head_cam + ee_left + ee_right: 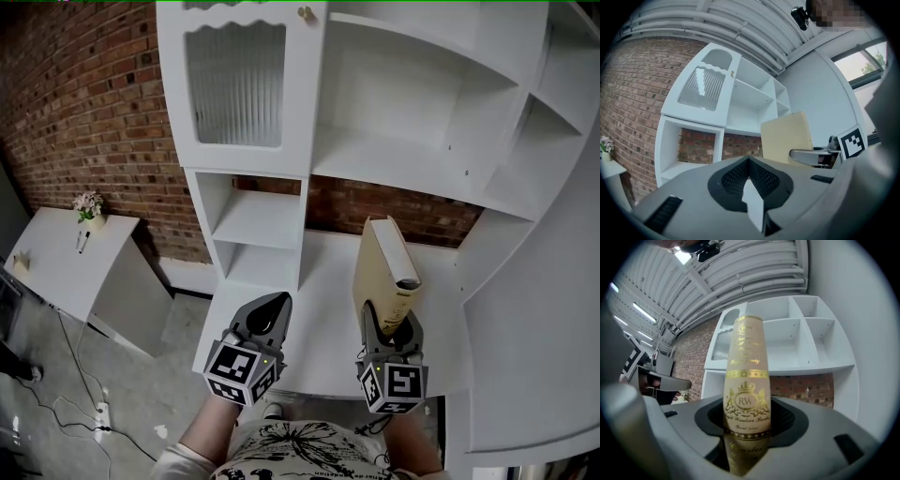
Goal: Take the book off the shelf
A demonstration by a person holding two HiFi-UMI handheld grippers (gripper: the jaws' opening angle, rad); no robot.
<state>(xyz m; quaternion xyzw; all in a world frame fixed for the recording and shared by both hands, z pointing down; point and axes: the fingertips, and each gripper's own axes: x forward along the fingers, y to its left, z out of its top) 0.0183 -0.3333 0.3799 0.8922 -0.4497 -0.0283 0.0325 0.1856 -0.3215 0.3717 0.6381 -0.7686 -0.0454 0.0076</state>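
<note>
Cream-coloured and gold-stamped, one book (384,272) is seen — clamped upright between the jaws of the right gripper (387,328), its spine turned back toward that gripper and its length rising above the jaws. Two grippers are counted; the left gripper (274,304) is held beside the right — jaws together. One white shelf (412,159) stands ahead of both, apart from the book.

Desk lane open ahead, hemmed in on both flanks

I am seeing the bare desk top (328,309) lying open at 12 o'clock and the wide shelf bay (412,103) gaping above it; the cubby column (251,223) is closing off 11 o'clock, the white side panel (534,309) is crowding 2 o'clock, and the book (382,267) standing in my right gripper (388,323) is blocking 1 o'clock.
</note>
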